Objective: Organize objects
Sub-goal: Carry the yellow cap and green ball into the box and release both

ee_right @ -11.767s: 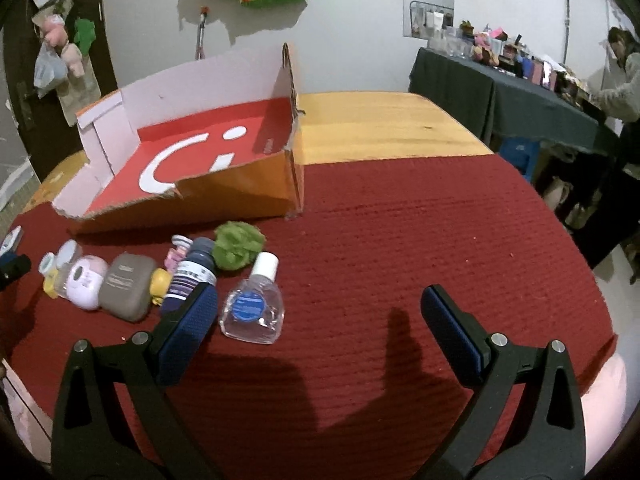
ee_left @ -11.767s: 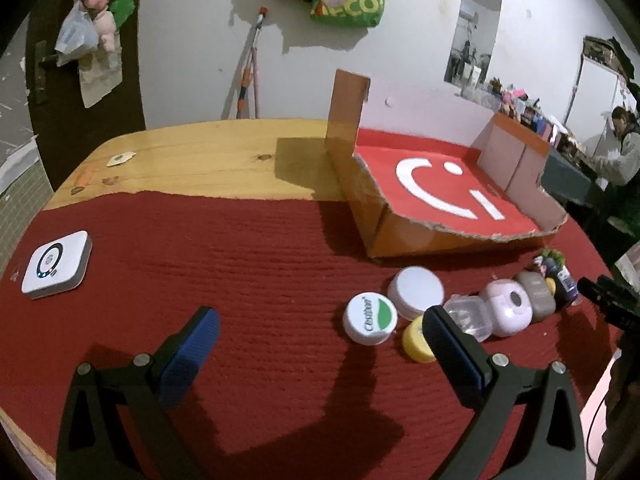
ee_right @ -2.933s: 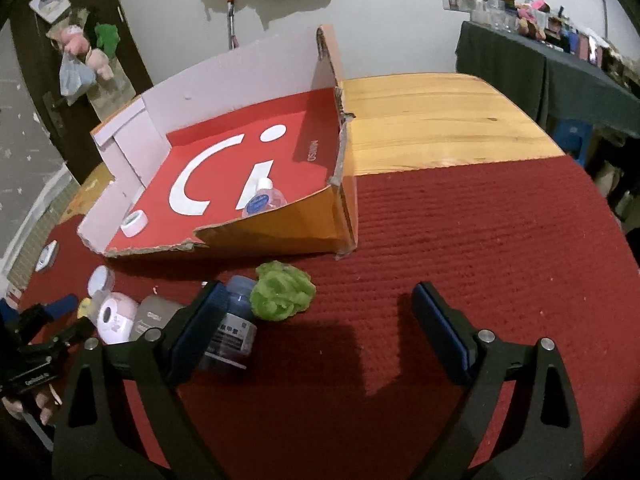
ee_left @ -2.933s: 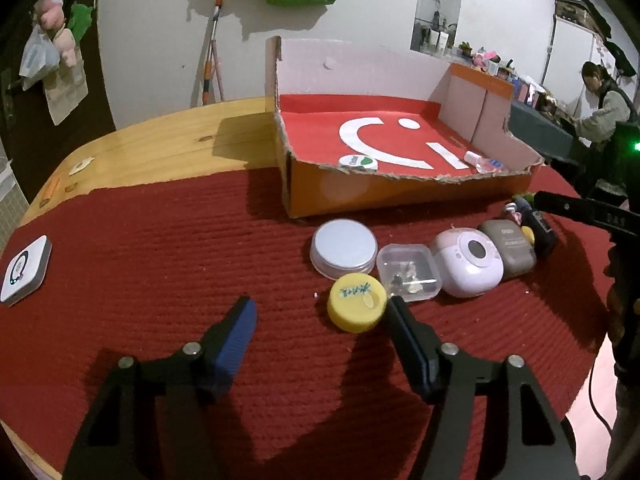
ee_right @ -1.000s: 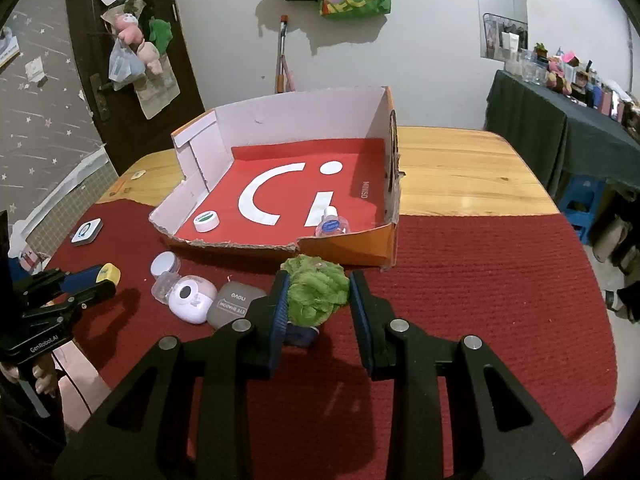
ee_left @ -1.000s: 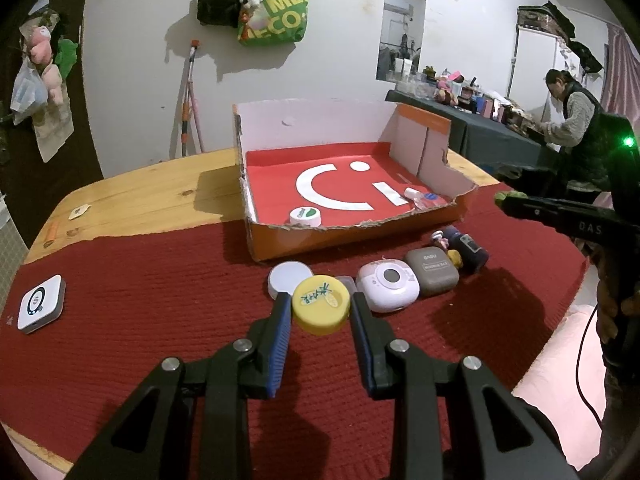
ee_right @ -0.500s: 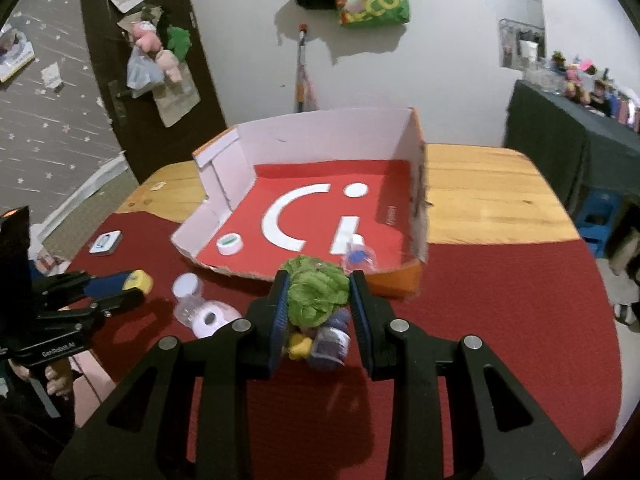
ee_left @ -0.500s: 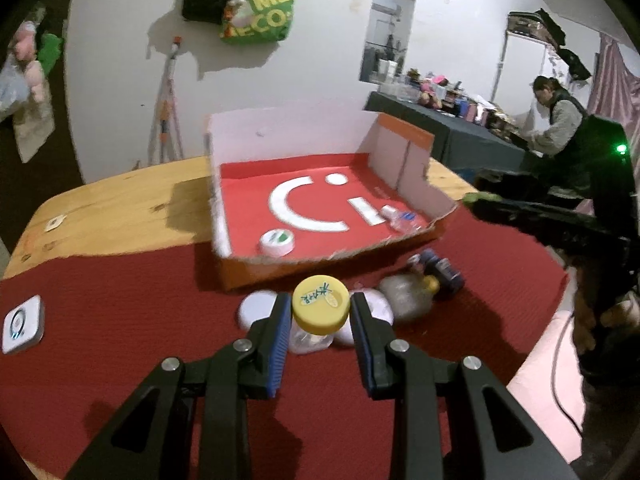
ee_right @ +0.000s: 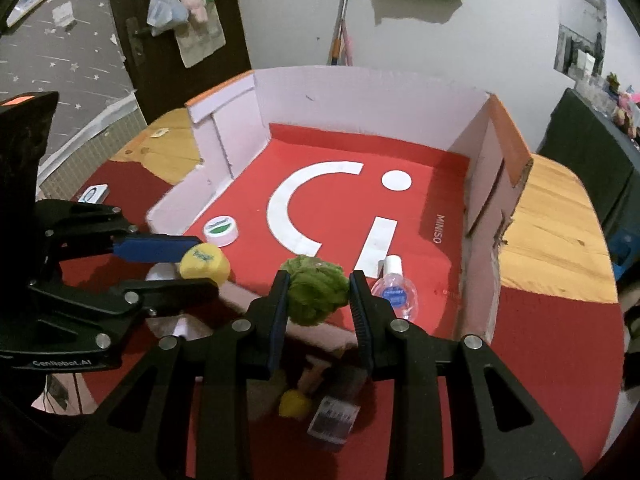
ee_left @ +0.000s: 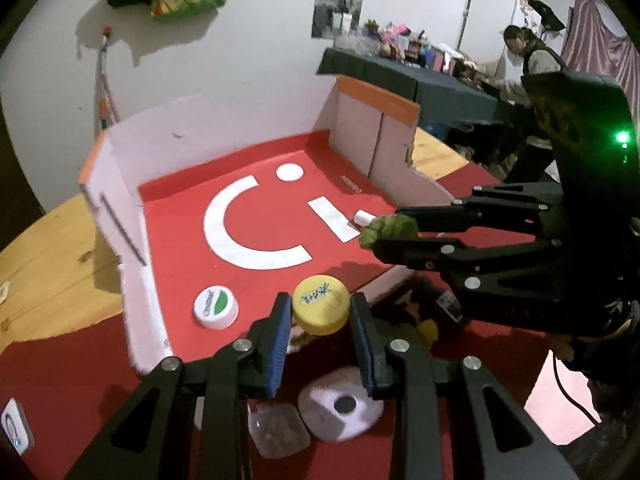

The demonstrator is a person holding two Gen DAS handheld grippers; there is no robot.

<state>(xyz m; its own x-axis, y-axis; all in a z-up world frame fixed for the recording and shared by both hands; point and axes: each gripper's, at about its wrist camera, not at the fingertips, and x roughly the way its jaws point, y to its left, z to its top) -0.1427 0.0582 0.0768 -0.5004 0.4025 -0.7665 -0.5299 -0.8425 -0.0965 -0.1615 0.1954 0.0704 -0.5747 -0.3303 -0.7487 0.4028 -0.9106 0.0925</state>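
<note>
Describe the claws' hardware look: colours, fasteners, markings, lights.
Both claws, left claw and right claw, are matte black with silver round screws and blue ribbed pads. The left body carries white "GenRobot.AI" lettering and an orange patch. The right body shows a green LED.

Left gripper (ee_left: 320,312) clamped on yellow cap (ee_left: 320,305) above box (ee_left: 120,184) front edge; right gripper (ee_left: 374,236) pinching green ball (ee_left: 386,229) over box floor; white cap (ee_left: 216,306) inside
</note>
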